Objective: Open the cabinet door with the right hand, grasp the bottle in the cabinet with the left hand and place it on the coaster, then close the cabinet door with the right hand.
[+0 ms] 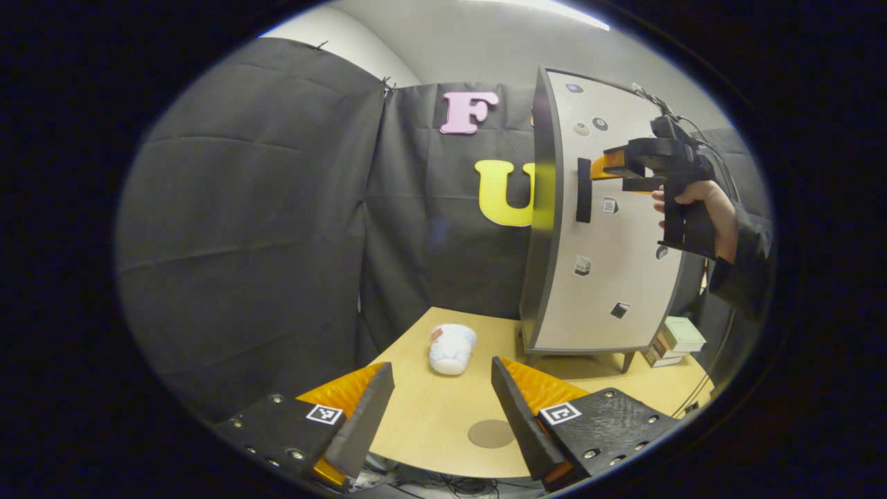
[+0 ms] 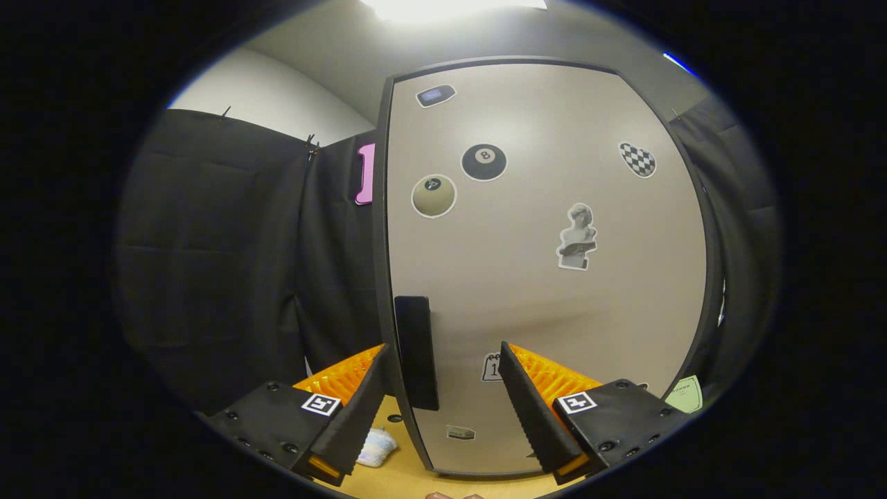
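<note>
My right gripper is spread, straddling the black bar handle of the beige cabinet door, not pinching yet. Door shut, so step one is pending. Left gripper is spread and empty over the wooden table. Round brown coaster is bare. Bottle presumably inside (unseen).

We found the right gripper spread open, straddling the beige stickered cabinet door's black vertical handle.
</note>
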`<state>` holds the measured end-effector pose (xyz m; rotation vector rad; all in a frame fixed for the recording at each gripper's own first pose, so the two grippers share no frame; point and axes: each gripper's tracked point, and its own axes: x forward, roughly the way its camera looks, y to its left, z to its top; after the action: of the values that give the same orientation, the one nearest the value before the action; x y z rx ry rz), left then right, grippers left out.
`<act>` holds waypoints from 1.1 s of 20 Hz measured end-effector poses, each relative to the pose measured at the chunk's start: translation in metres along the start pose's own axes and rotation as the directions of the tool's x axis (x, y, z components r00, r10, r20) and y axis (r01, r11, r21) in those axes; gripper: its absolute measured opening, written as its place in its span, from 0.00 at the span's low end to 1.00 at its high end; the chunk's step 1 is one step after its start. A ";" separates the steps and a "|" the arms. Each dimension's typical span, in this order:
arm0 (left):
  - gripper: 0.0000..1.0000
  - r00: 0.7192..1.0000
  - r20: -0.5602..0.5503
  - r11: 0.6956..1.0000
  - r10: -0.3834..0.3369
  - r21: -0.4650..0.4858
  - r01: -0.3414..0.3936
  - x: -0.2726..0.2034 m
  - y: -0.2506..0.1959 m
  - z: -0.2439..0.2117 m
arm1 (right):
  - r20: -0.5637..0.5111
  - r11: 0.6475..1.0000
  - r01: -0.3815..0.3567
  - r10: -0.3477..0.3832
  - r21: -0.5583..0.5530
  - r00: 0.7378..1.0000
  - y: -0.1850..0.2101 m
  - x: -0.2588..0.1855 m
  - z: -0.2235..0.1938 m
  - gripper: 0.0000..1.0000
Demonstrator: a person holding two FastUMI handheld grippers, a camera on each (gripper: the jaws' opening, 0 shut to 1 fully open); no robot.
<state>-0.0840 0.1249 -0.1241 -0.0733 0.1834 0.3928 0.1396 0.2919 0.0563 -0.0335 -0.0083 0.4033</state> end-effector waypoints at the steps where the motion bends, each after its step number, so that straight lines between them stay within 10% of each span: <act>1: 0.88 1.000 -0.009 1.000 0.010 0.008 -0.010 0.003 0.004 -0.003 | -0.001 1.000 0.010 -0.010 -0.005 1.000 0.000 0.006 0.000 0.98; 11: 0.88 1.000 -0.025 0.999 0.012 0.032 -0.011 0.026 0.009 -0.004 | -0.053 0.996 0.083 -0.085 -0.033 0.995 0.008 0.049 -0.020 0.98; 18: 0.88 1.000 -0.021 0.999 0.018 0.040 -0.017 0.032 0.014 0.000 | -0.062 0.994 0.104 -0.105 -0.028 0.992 0.021 0.054 -0.019 0.38; 22: 0.88 0.999 -0.020 0.999 0.026 0.037 -0.025 0.029 0.015 -0.001 | -0.083 0.987 0.158 -0.160 -0.022 0.984 0.019 0.057 -0.026 0.39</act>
<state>-0.0631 0.1493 -0.1313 -0.0388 0.2118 0.4141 0.1844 0.3311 0.0293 -0.0642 0.0693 0.2417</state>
